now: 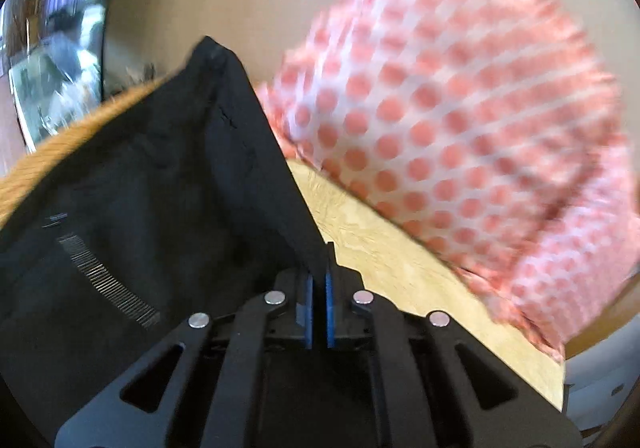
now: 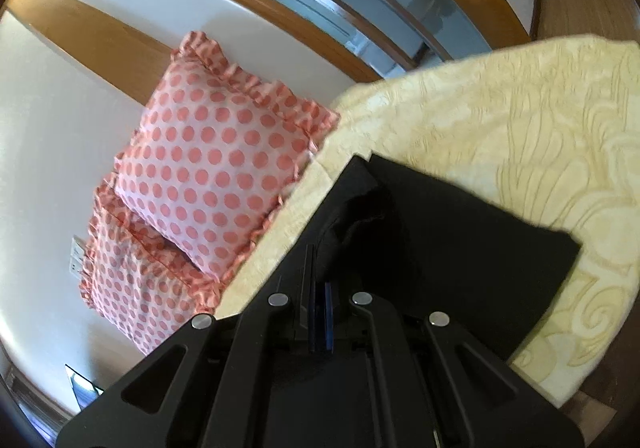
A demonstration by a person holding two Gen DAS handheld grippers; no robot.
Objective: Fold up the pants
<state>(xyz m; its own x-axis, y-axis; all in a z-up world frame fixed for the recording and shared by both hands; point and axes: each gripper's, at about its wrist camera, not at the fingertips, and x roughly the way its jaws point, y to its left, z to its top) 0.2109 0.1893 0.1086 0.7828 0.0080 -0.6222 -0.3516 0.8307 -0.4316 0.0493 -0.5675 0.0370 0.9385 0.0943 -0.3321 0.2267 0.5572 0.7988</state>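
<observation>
The black pants [image 1: 152, 200] hang lifted in the left wrist view, with a woven label and a stitched strip showing. My left gripper [image 1: 319, 268] is shut on an edge of the pants, which rises taut from the jaws. In the right wrist view the pants [image 2: 460, 248] lie partly folded on the cream bedspread [image 2: 520, 120]. My right gripper [image 2: 319, 288] is shut on a bunched corner of the pants just above the bed.
Two pink polka-dot pillows [image 2: 212, 164] with frilled edges lean against the white wall by the wooden headboard [image 2: 80, 28]. A polka-dot pillow [image 1: 460, 128] fills the right of the left wrist view, blurred. The bed edge [image 1: 400, 268] runs below it.
</observation>
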